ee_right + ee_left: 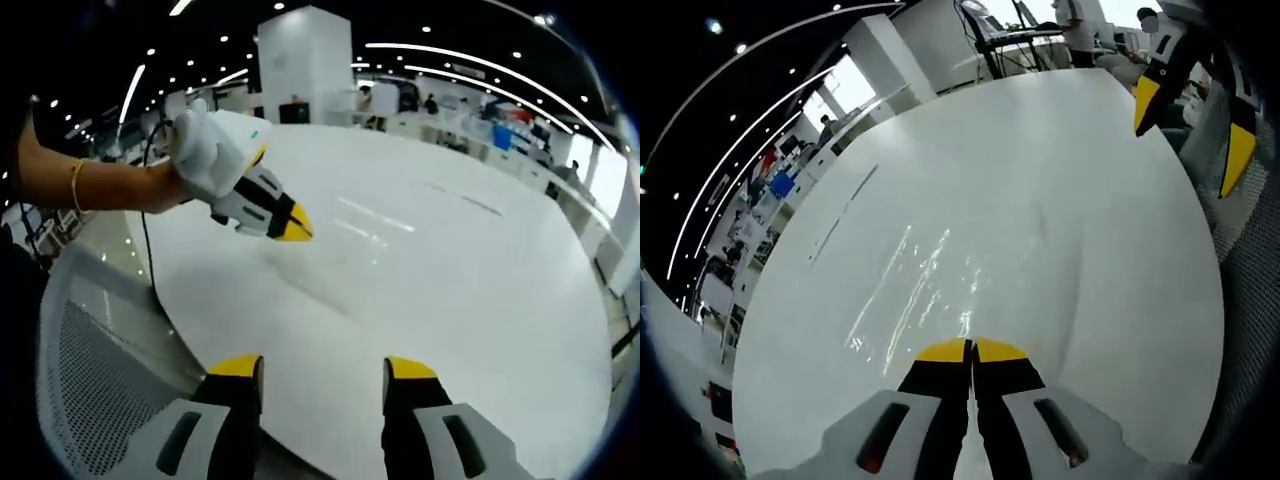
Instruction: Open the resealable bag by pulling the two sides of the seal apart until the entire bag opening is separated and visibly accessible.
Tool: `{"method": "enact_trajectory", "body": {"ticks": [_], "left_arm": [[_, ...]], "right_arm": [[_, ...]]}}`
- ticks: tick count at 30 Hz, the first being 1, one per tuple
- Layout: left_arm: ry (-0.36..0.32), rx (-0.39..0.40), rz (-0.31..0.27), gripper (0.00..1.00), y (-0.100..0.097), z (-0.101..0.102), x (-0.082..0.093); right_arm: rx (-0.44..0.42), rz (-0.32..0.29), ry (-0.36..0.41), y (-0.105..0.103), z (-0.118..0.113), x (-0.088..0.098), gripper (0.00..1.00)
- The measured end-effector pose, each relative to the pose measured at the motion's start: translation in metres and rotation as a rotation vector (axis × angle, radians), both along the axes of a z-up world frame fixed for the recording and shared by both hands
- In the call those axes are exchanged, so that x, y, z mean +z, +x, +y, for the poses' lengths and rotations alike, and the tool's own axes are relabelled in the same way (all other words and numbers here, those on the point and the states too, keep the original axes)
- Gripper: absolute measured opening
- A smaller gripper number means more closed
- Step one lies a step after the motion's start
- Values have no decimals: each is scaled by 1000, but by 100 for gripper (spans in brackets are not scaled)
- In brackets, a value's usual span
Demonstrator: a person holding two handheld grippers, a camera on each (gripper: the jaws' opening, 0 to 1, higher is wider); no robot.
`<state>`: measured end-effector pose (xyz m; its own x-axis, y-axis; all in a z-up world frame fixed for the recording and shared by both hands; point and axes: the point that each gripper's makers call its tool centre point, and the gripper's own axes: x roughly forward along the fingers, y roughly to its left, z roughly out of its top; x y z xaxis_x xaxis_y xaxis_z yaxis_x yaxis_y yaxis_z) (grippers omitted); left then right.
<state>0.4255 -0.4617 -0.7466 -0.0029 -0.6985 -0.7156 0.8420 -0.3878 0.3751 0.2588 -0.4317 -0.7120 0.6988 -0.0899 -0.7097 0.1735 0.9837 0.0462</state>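
Resealable bag: one edge pinched, the other not yet taken

Resealable bag (925, 290), clear and nearly lost in glare, lies flat on the white surface (1090, 200). The left gripper (971, 350) has its fingers pressed together, apparently pinching the bag's near edge. The right gripper (324, 368) hangs above the surface with fingers spread, holding nothing. Best bring it down to the opposite lip of the seal, grip only one layer, then pull the two steadily apart along the whole opening.
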Motion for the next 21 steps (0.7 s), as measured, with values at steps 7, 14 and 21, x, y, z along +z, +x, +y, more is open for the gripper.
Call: {"method": "enact_trajectory", "body": {"ticks": [7, 14, 21], "left_arm": [[40, 8, 102, 14, -13, 4, -5], [26, -4, 118, 25, -19, 16, 1], [-38, 3, 186, 35, -29, 29, 20]], "right_arm": [[-11, -2, 0, 1, -3, 0, 46], [-21, -12, 2, 2, -3, 0, 47], [-35, -25, 1, 1, -5, 1, 49]]}}
